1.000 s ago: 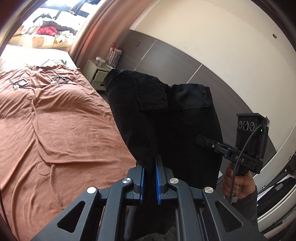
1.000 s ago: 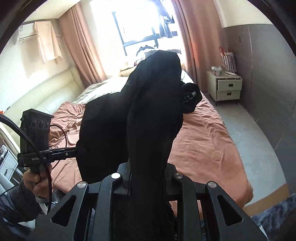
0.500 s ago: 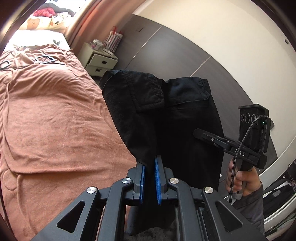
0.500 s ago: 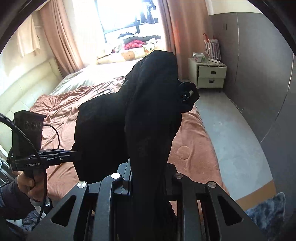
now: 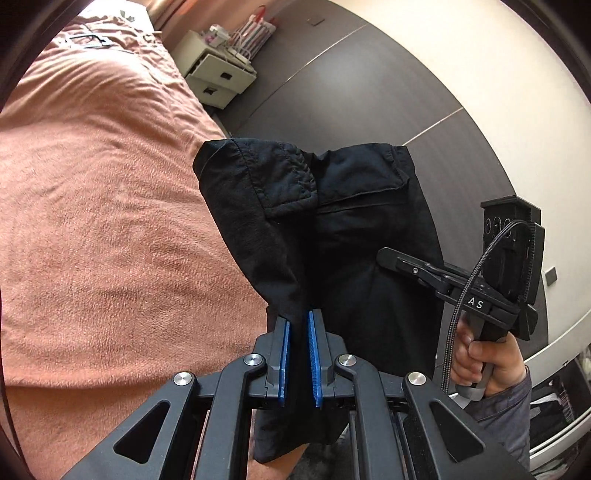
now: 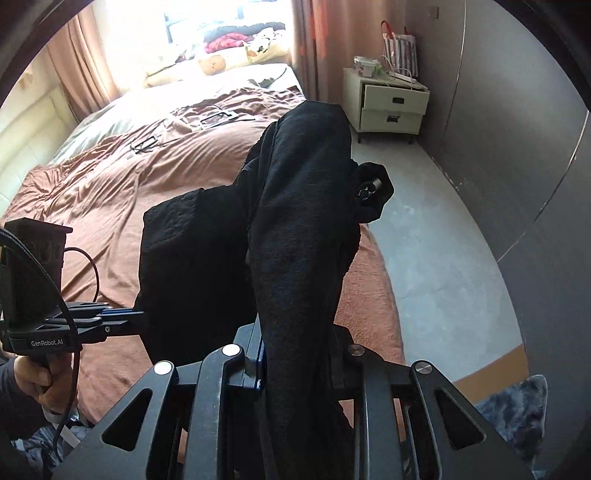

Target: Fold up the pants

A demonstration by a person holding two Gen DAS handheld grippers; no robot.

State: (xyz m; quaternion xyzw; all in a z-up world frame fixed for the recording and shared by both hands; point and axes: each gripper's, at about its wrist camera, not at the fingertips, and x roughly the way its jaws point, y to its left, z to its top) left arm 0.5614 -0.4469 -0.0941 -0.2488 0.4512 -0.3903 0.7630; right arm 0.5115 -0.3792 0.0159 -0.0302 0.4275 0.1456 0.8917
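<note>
Both grippers, left (image 5: pixel 298 325) and right (image 6: pixel 295 347), clamped on pants (image 5: pixel 332 229). Held up over bed (image 5: pixel 110 184), likely to lay flat for folding.

Home bedroom. Big bed (image 6: pixel 155 192) with a rumpled rust-brown cover, pillows and a pile of bedding by the sunlit window (image 6: pixel 207 14), pinkish curtains (image 6: pixel 317 40). White two-drawer nightstand (image 6: pixel 388 107) against a grey panelled wall (image 6: pixel 498 140), striped bag and clutter on top. Grey floor (image 6: pixel 436 236), shaggy rug (image 6: pixel 517 410) at the foot of the bed.
</note>
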